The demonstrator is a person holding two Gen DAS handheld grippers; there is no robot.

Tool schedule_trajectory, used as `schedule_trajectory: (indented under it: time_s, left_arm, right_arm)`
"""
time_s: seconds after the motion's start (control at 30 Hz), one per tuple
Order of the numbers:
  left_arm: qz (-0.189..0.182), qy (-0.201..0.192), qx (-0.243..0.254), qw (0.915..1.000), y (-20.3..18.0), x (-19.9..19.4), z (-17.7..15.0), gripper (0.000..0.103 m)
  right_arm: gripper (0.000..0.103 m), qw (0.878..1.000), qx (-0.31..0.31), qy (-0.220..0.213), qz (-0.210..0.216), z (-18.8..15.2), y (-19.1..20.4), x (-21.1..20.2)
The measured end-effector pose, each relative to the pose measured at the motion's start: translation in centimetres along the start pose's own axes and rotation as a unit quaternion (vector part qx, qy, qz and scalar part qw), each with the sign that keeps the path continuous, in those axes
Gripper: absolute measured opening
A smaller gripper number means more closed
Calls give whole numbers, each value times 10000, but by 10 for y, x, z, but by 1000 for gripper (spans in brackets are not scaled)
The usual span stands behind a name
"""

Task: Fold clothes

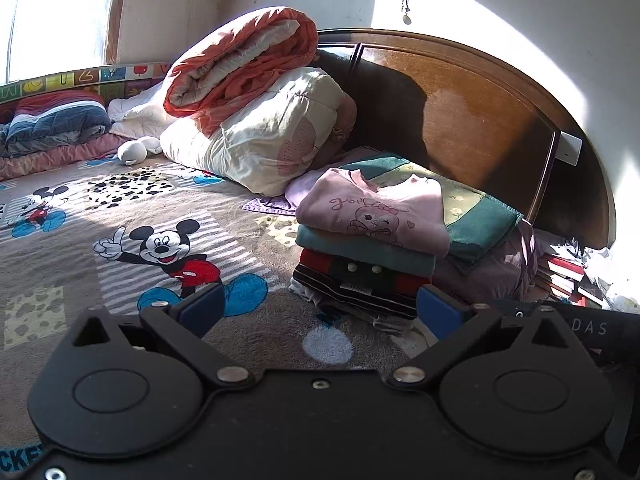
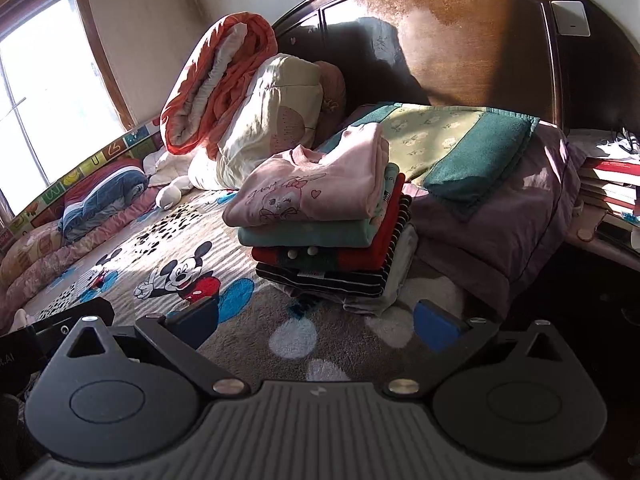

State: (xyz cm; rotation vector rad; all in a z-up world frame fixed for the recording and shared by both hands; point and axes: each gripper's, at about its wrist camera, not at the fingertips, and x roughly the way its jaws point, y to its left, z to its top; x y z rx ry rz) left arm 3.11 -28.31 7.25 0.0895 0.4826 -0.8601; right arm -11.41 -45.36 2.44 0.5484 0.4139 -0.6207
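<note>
- Both the left hand-held gripper (image 1: 320, 308) and right hand-held gripper (image 2: 320, 320) are released, empty.
- Pink sweatshirt (image 2: 316, 192), with illegible cursive print, tops the folded stack (image 2: 332, 248).
- Mickey Mouse blanket (image 1: 168, 248) covers the bed.

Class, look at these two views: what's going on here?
A person is folding clothes on a bed, with a gripper in each hand. Both the left gripper and the right gripper are open and hold nothing. A neat stack of folded clothes sits ahead on the Mickey Mouse blanket, the pink sweatshirt on top.
</note>
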Motion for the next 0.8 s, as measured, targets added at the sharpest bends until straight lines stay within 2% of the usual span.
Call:
schedule_trajectory:
  time_s: [0.3,0.8]
  left_arm:
    - [-114,-7,-16,9999,-6,-10,-6,103]
    - [-69,-41,45,10000,-16,-17,-6,103]
  right_arm:
    - [103,9997,-166,-72,-145,2,8,-22]
    - [103,9990,-330,-103,-269,2,12,-35]
